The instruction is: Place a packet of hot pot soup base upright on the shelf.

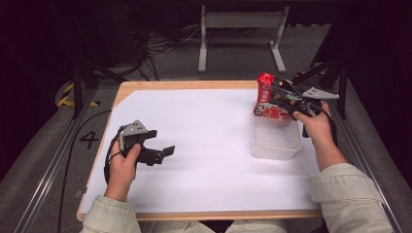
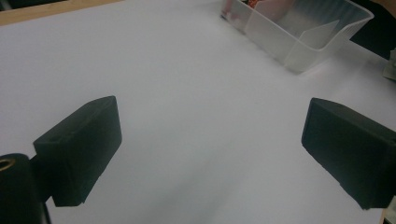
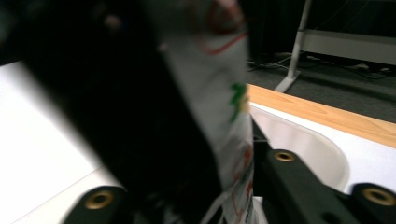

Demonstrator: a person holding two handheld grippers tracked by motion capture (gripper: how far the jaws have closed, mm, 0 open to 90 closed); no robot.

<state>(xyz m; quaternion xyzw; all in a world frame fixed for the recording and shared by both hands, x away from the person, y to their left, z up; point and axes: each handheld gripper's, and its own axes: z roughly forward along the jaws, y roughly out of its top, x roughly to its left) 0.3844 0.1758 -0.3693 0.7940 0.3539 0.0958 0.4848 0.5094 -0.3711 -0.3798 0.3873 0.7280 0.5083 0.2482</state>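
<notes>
Right gripper view, blurred packet [image 3: 219, 93] between jaws

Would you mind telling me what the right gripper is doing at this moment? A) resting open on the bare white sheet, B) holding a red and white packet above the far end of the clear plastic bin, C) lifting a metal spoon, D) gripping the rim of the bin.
B: in the high view the right gripper is closed on the red and white packet over the clear plastic bin.
</notes>
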